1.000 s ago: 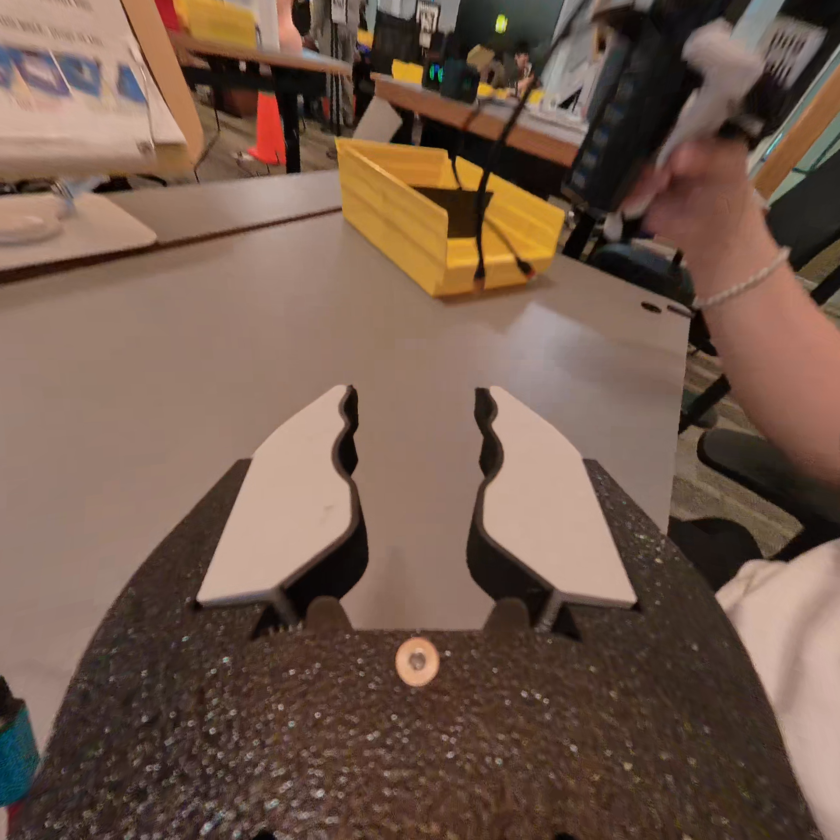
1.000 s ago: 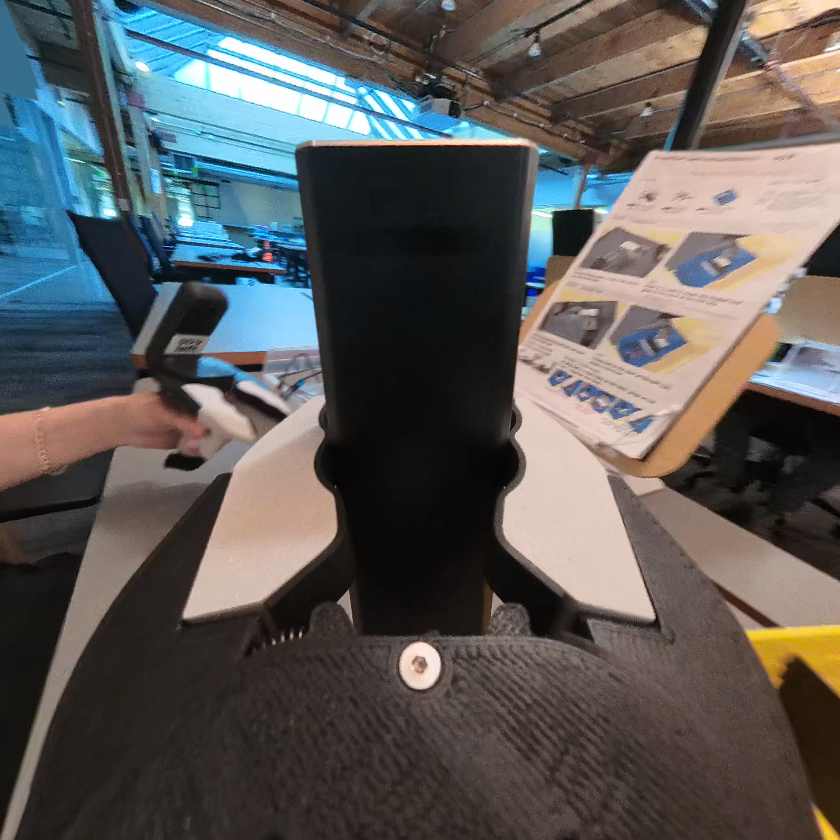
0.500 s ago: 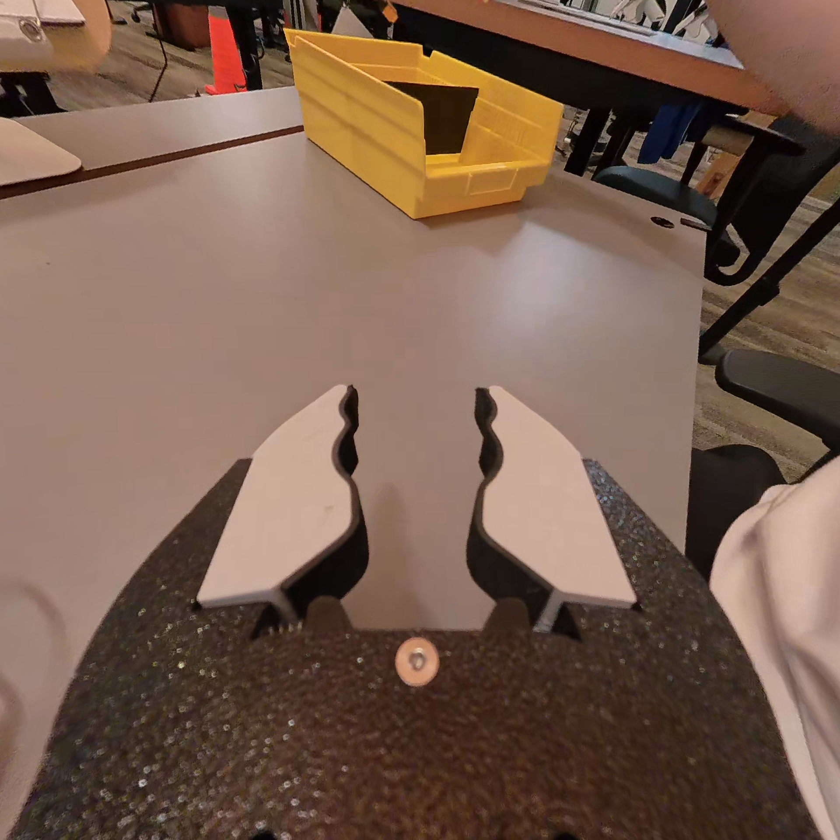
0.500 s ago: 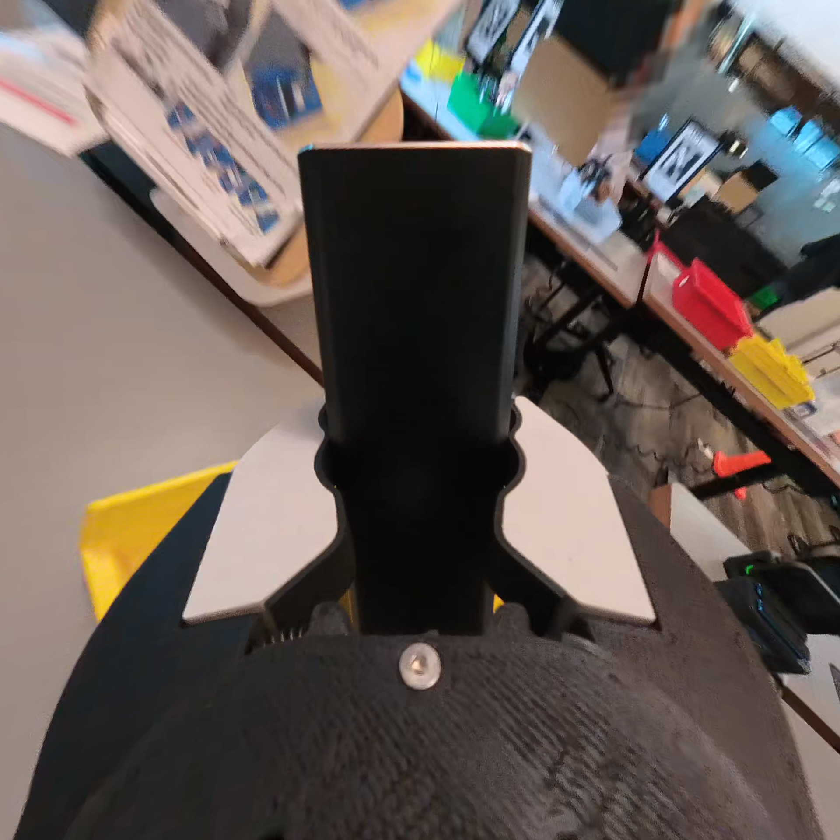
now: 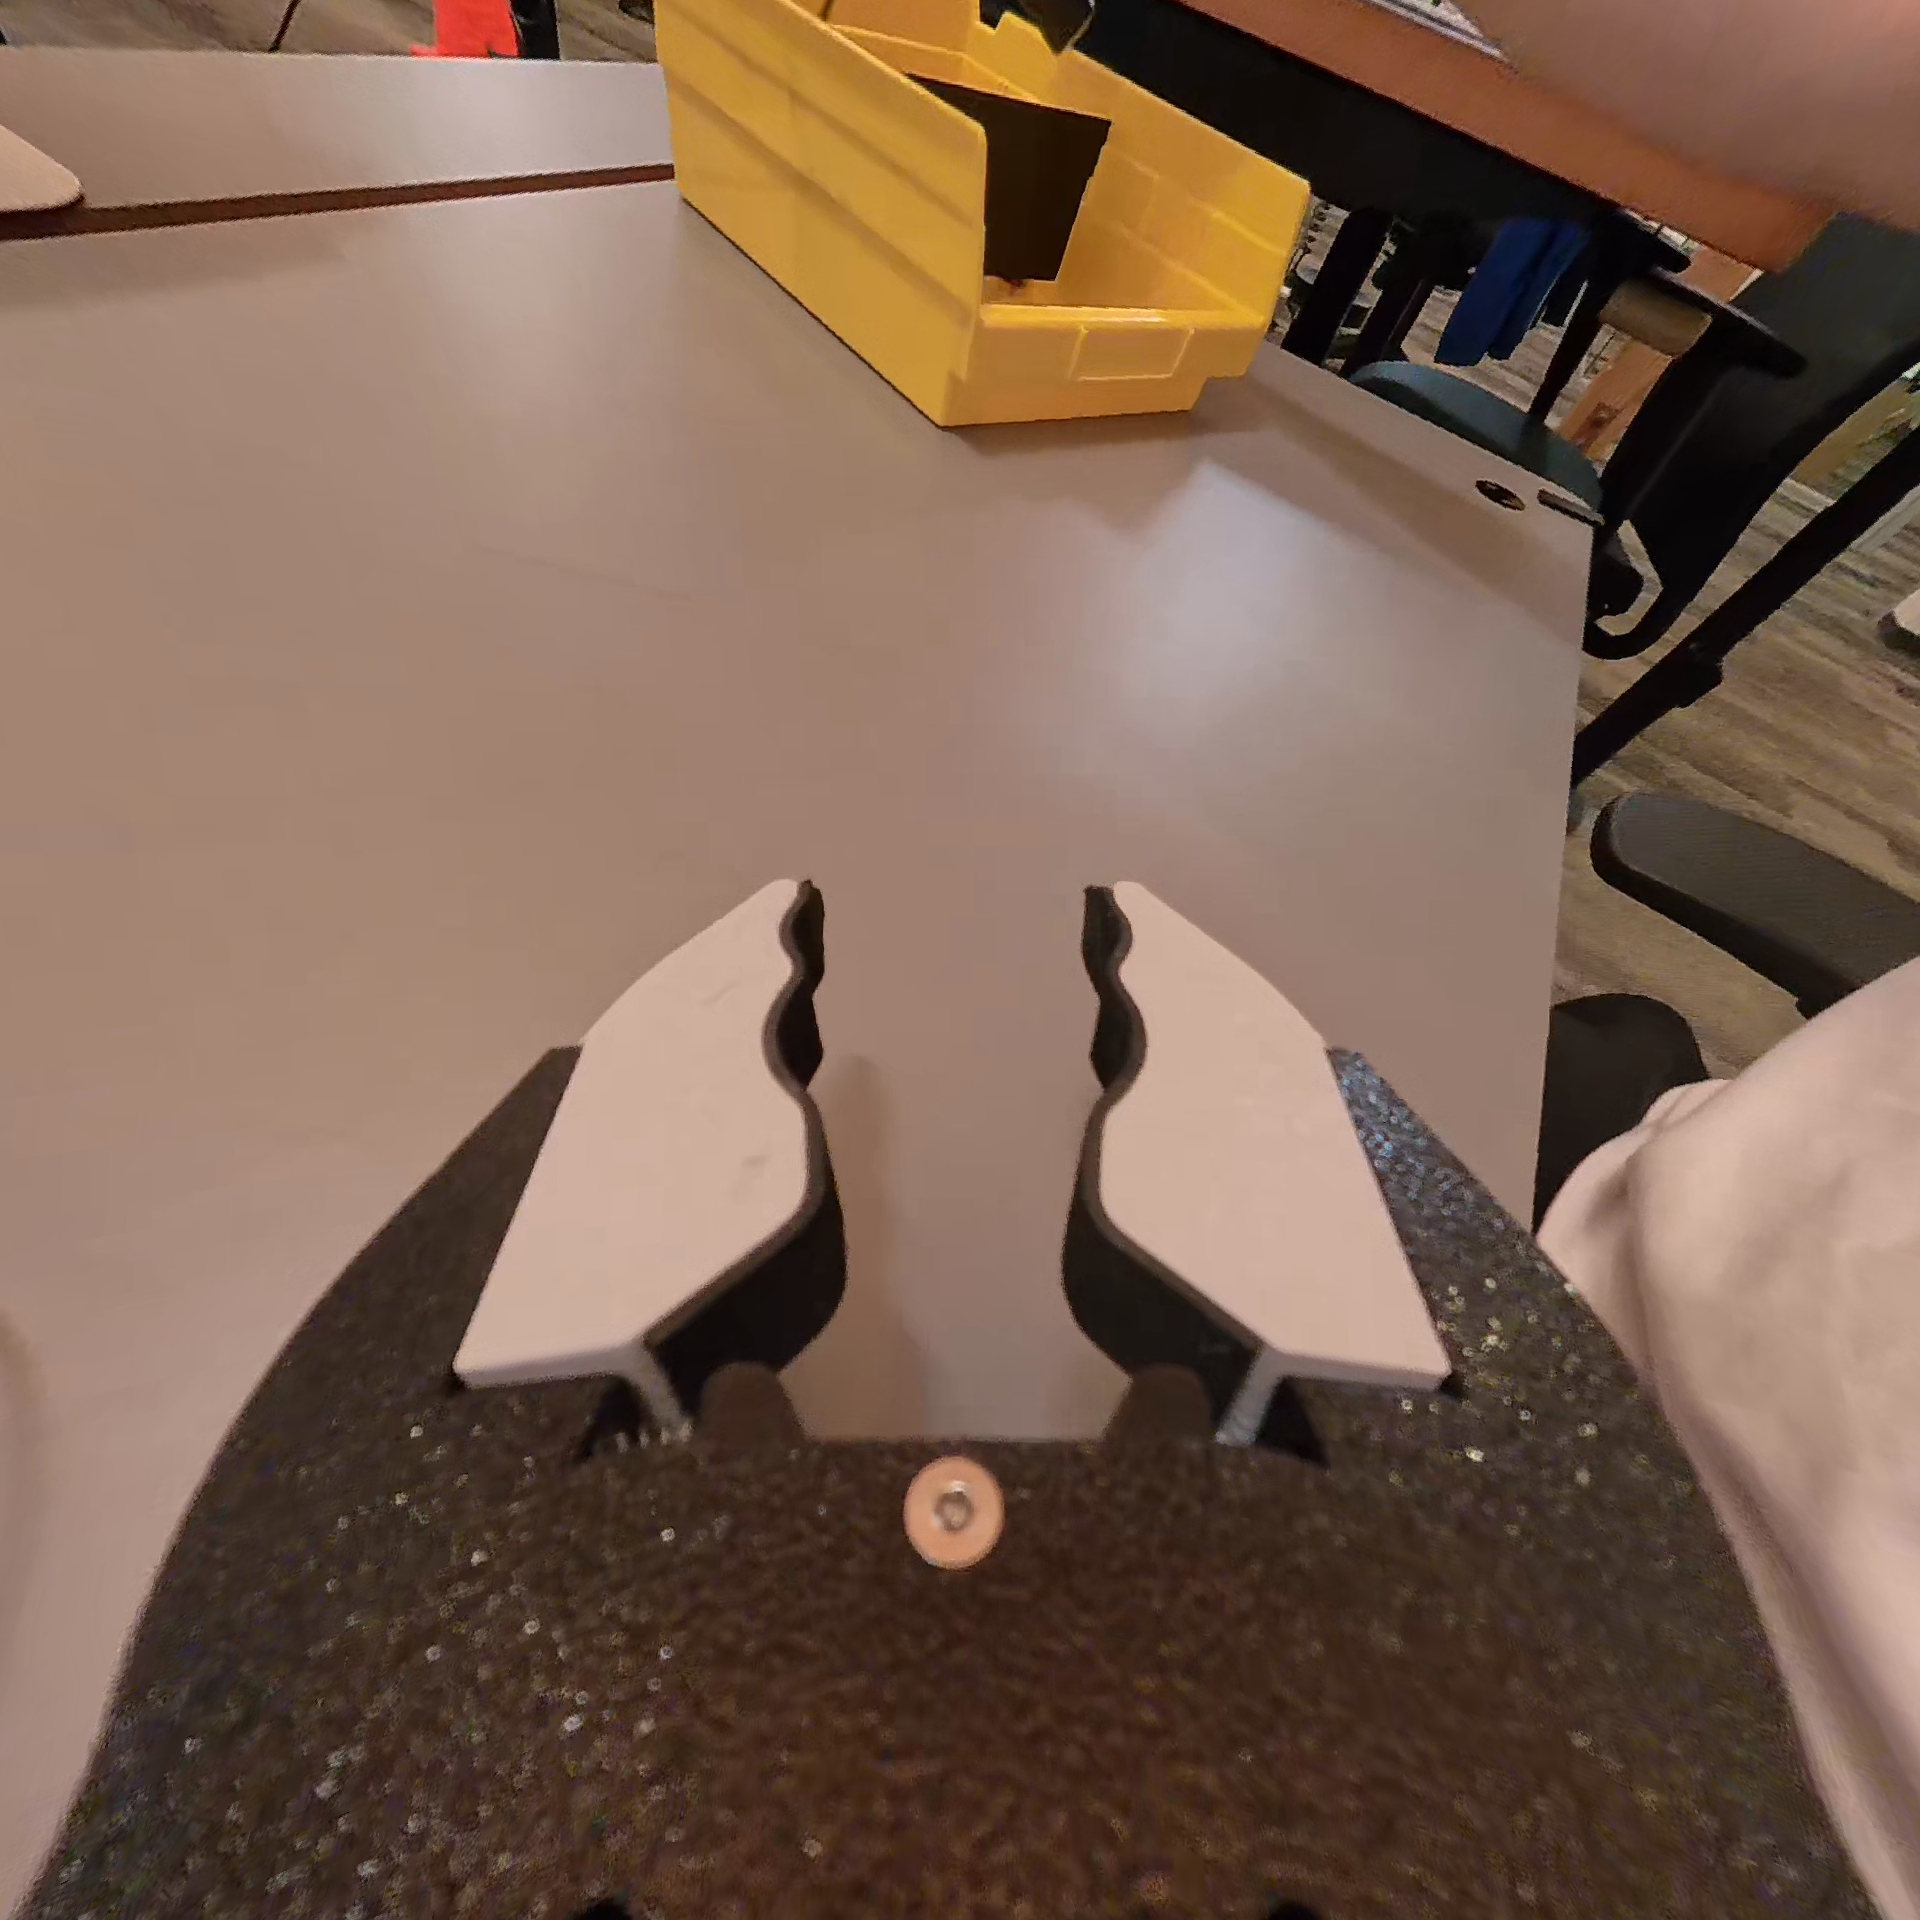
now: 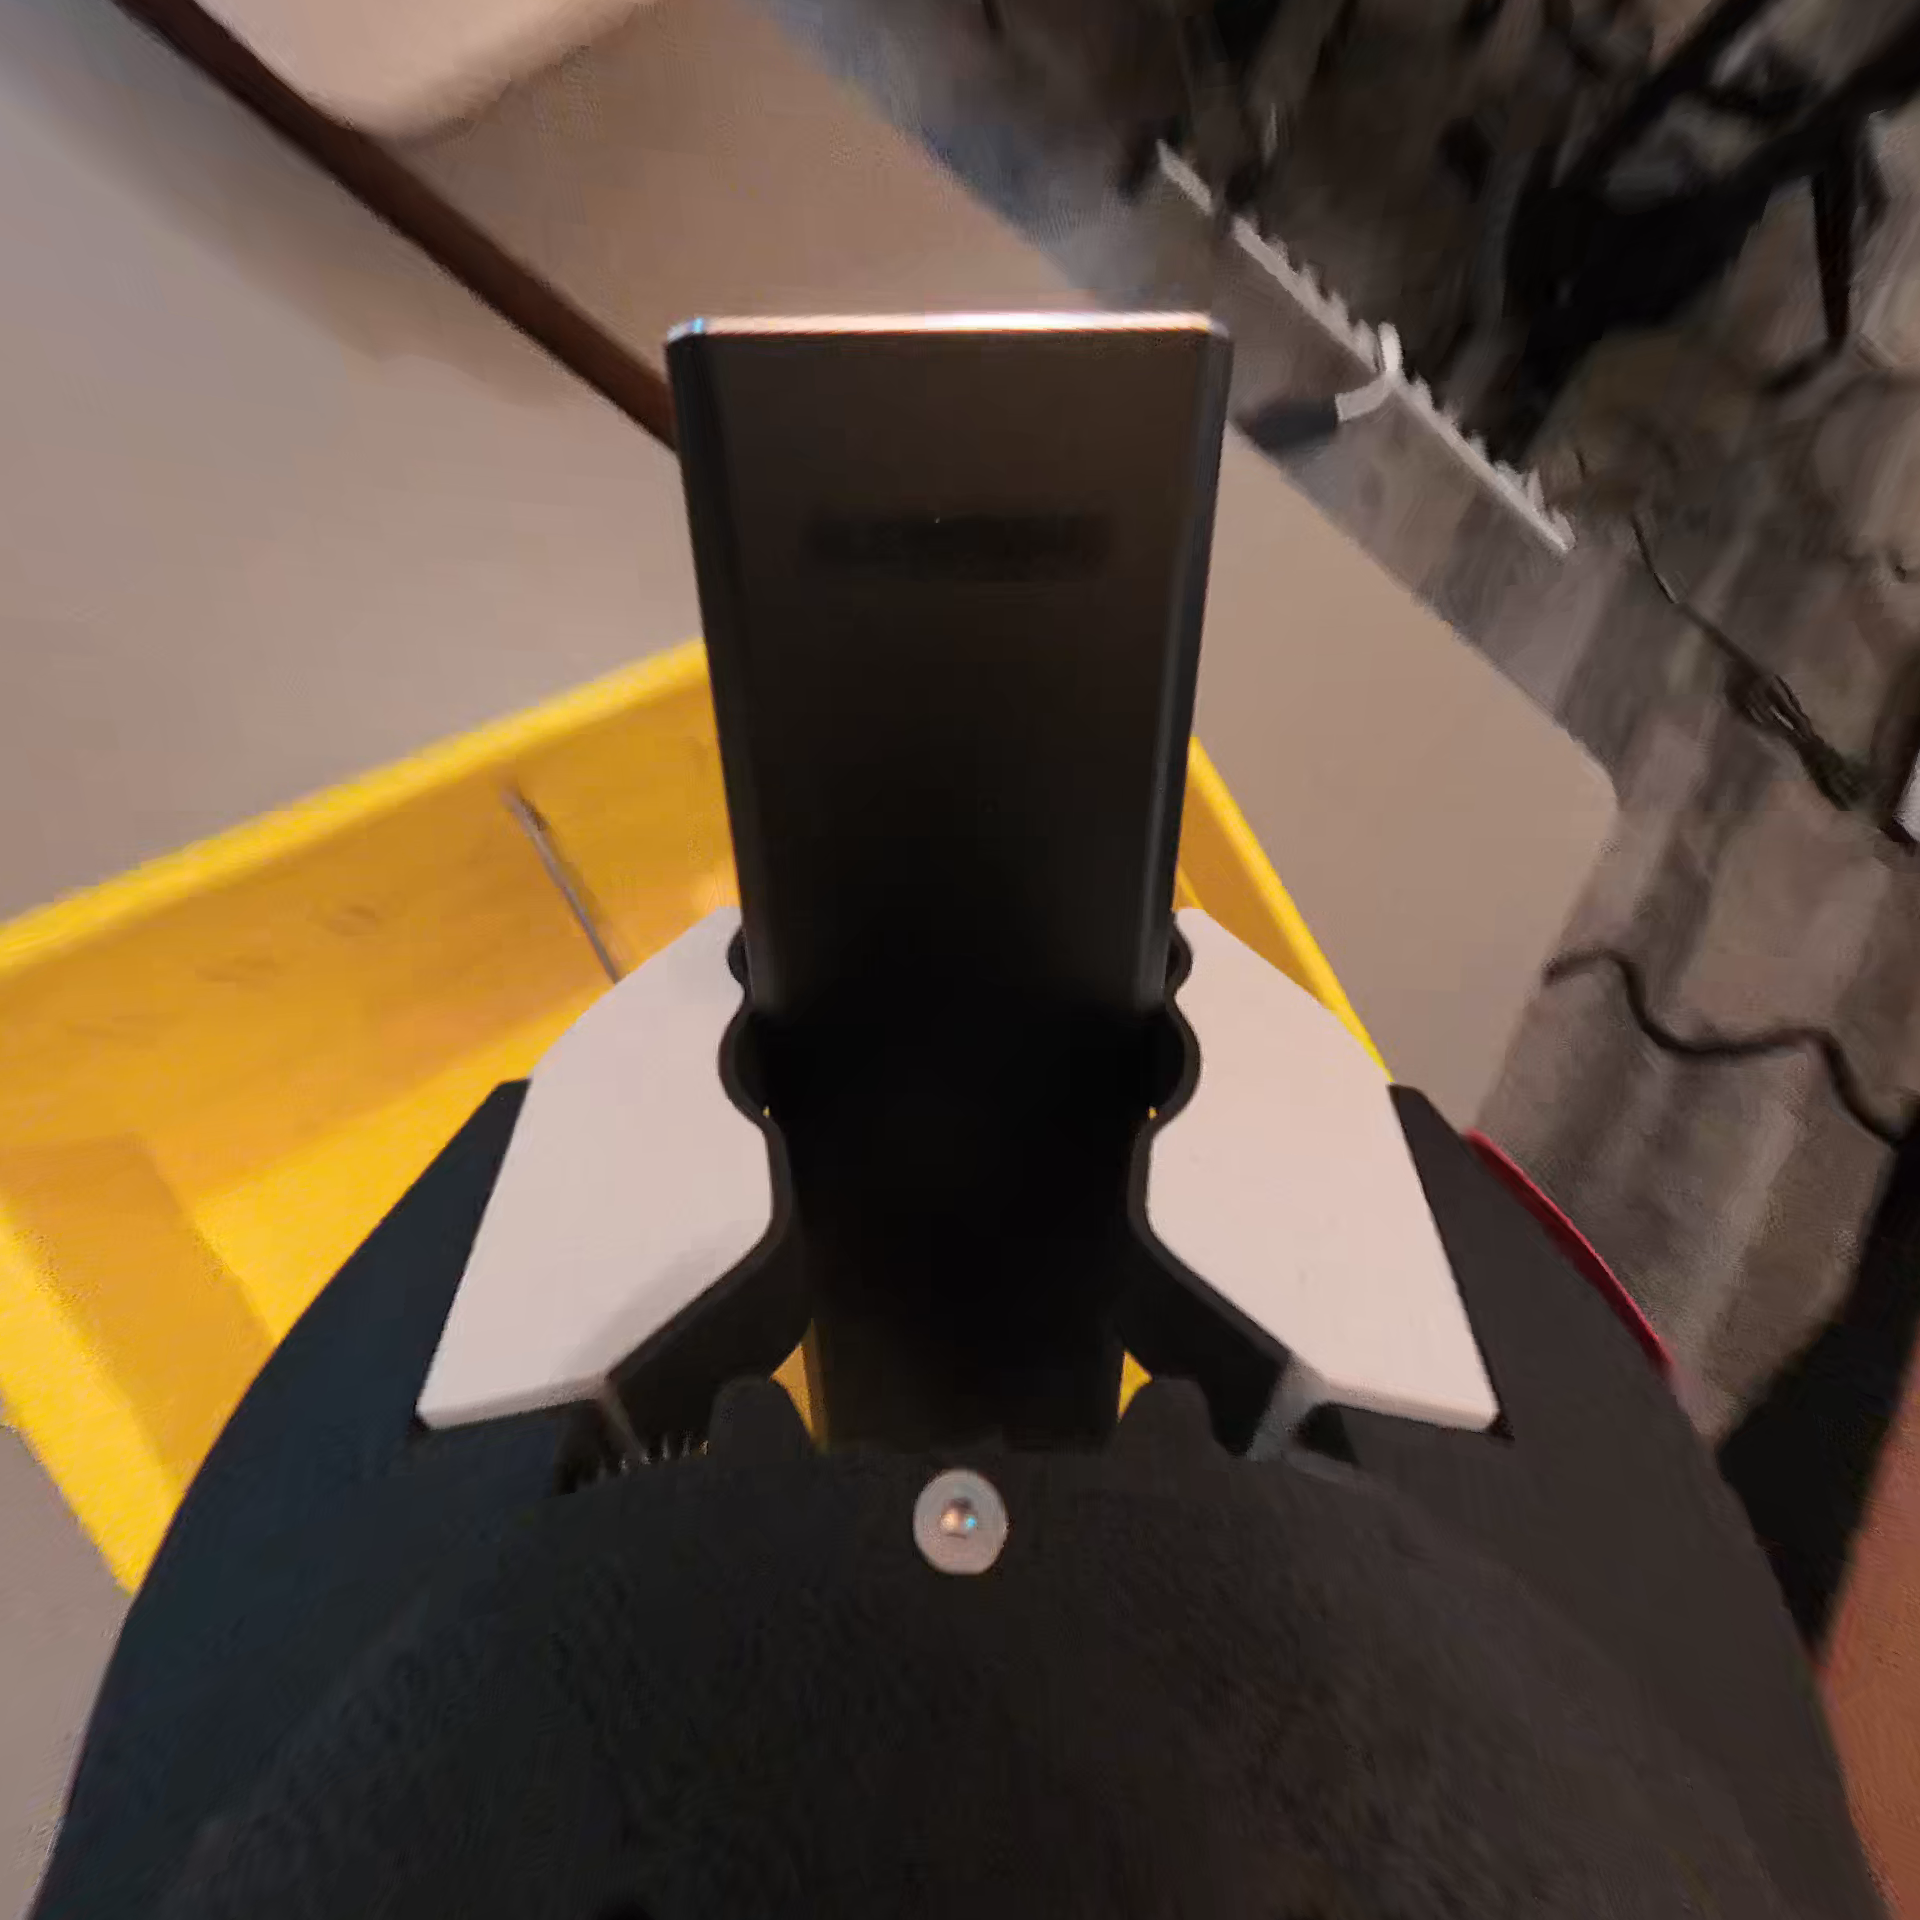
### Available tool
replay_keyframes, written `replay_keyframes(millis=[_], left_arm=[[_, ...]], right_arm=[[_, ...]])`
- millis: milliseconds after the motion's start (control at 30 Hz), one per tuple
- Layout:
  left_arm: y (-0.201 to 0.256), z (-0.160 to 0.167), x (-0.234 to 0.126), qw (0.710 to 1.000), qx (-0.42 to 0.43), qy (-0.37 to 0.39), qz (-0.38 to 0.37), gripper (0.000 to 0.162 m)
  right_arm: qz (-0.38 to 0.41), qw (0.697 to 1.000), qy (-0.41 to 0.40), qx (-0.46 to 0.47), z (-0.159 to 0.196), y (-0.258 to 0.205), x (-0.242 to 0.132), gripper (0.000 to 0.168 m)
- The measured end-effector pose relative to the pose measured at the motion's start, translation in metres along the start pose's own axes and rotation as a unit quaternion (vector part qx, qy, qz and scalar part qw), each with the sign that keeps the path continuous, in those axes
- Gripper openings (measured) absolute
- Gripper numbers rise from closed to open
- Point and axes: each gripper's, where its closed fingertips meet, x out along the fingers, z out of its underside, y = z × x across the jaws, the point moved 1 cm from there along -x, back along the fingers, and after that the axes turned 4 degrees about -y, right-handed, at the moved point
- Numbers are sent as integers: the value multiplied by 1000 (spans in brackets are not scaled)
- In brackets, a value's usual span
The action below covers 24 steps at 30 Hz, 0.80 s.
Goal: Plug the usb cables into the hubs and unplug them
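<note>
My right gripper (image 6: 956,977) is shut on a flat black USB hub (image 6: 951,665) that sticks out forward past the fingers, and holds it above the open yellow bin (image 6: 312,997). A thin cable piece (image 6: 561,883) lies against the bin's inner wall. My left gripper (image 5: 948,914) is open and empty, low over the grey table (image 5: 520,623). The yellow bin (image 5: 966,208) also shows in the left wrist view at the table's far right, with a black piece (image 5: 1039,197) standing in it. No USB cable plug is clearly in view.
The table's right edge (image 5: 1558,727) drops to a wood floor with black office chairs (image 5: 1745,904). A person's pale sleeve (image 5: 1766,1351) fills the right of the left wrist view. A dark seam (image 5: 364,203) splits the table at the back. A second desk stands behind the bin. The tips of one gripper are about 55 cm away from the tips of the other.
My right gripper has swung down with the hub, from facing the room to above the yellow bin. My left gripper moved forward toward the bin and tilted down; the right hand left its view.
</note>
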Motion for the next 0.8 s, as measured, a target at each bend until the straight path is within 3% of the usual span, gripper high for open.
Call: replay_keyframes(millis=[100, 200, 433, 600, 800], left_arm=[[-1, 2, 3, 1000, -14, -13, 12, 48], [0, 5, 6, 999, -19, -29, 24, 48], [7, 8, 8, 998, 3, -42, 35, 48], [10, 6, 6, 999, 8, -29, 44, 47], [2, -12, -8, 1000, 0, 11, 20, 47]], right_arm=[[41, 995, -89, -15, 34, 12, 11, 72], [56, 997, -56, -20, 27, 19, -3, 78], [56, 997, 33, 35, 11, 13, -54, 73], [60, 996, 60, 40, 17, -34, -72, 67], [-38, 976, 210, 34, -8, -167, -87, 65]])
